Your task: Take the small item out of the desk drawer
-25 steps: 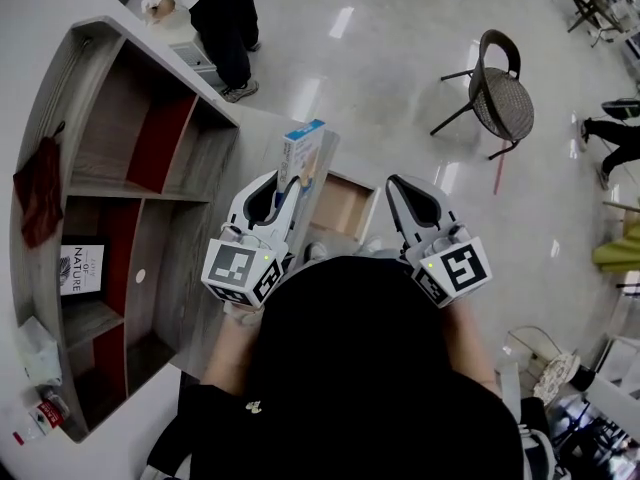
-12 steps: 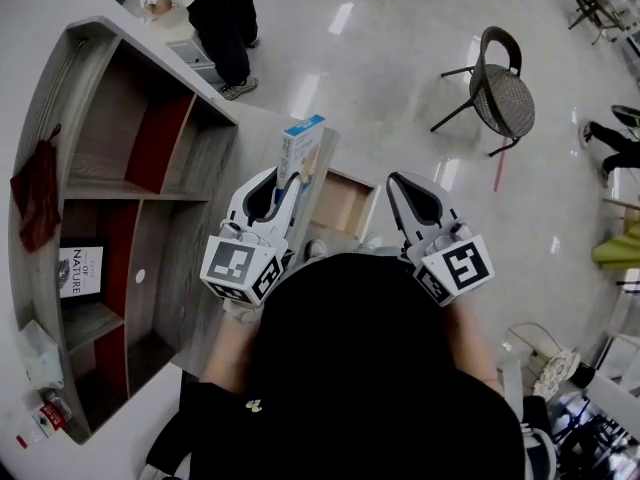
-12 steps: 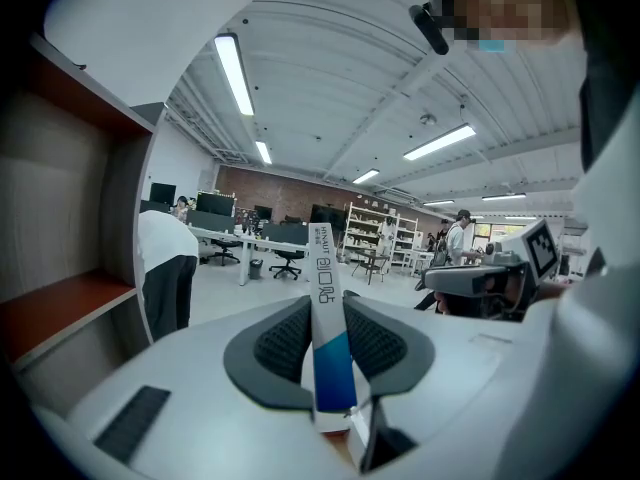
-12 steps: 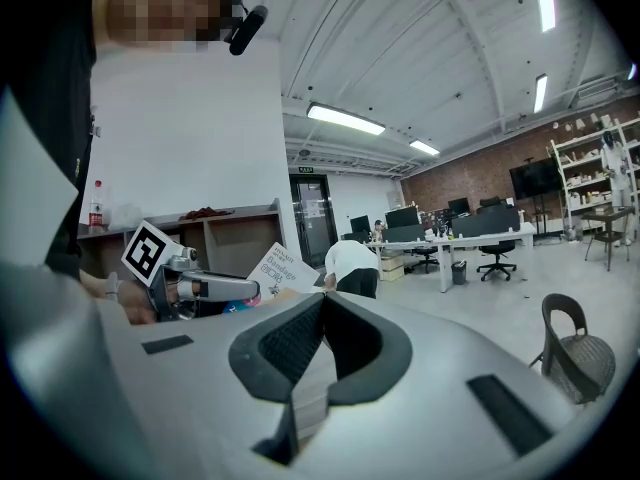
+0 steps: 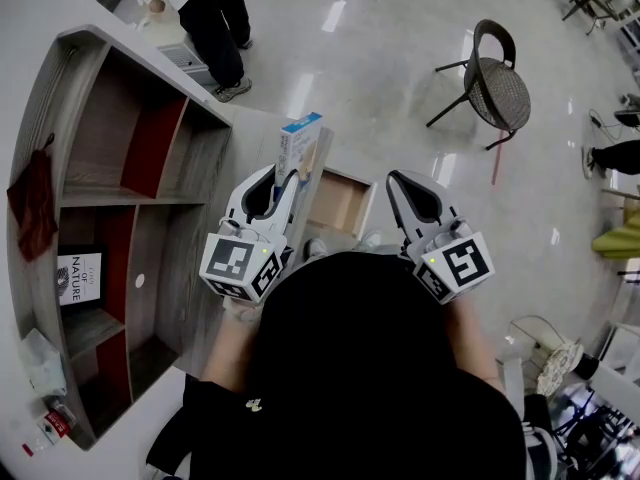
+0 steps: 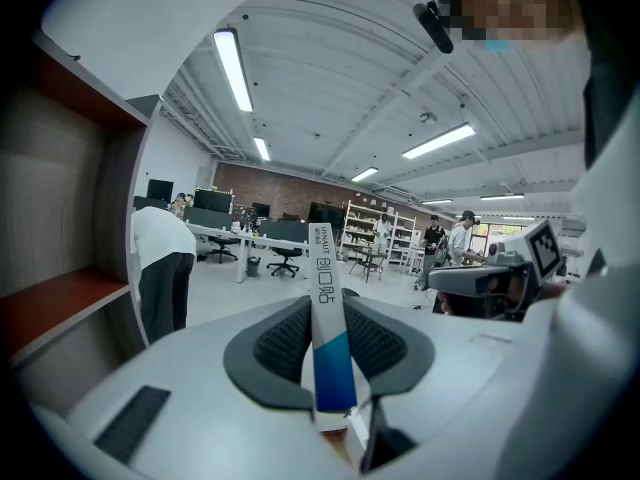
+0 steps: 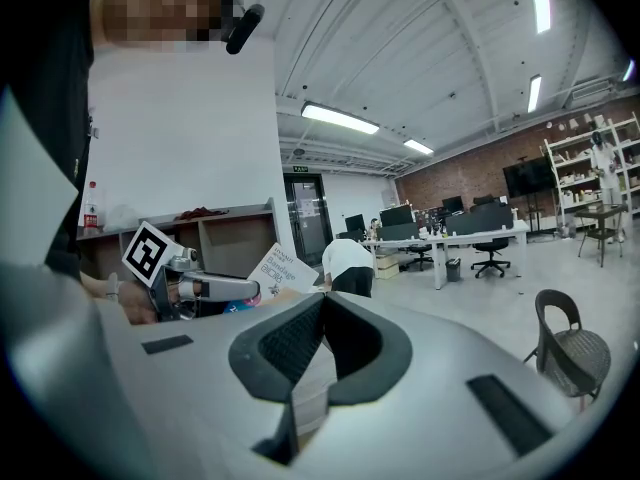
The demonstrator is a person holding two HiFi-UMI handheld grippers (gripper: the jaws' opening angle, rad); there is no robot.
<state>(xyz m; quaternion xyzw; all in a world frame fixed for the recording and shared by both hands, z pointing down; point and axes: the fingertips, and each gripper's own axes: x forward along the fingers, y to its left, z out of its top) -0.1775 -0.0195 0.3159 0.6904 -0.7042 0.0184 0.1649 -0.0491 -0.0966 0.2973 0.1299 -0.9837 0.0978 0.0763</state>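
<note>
**Over open drawer: box clamped in L tool**

Up-left of the drawer [image 5: 340,205] in head view, gripping a box [image 5: 301,146] w/ L tool [image 5: 284,181]. Pads pressed on both broad faces, lower part btw them, rest sticking out past the tips. Held up clear of the drawer, seen against the table [image 5: 205,183] end panel.

From L tool view: edge-on & upright, white w/ print up top, blue lower down, ribbed pads tight on either side.

Right of the drawer, w/ R tool [image 5: 398,190] well apart from box. Tips closed on each other, nothing held btw pads in R tool view. Both pointing away from the body, marker cubes nearest the head cam.

Btw the two: drawer pulled out, pale wood bottom showing.

At frame left: curved white top, grey wood shelves w/ red back panels. On the shelves:
- dark red cloth [image 5: 30,196] draped at the far left
- print [image 5: 78,274] reading "OF NATURE", lower down

Beyond, on shiny floor [image 5: 380,58]:
- chair [image 5: 497,90] w/ woven seat, well apart from the table
- person [image 5: 205,13] in white top & dark trousers, bent over near the table's far end
</note>
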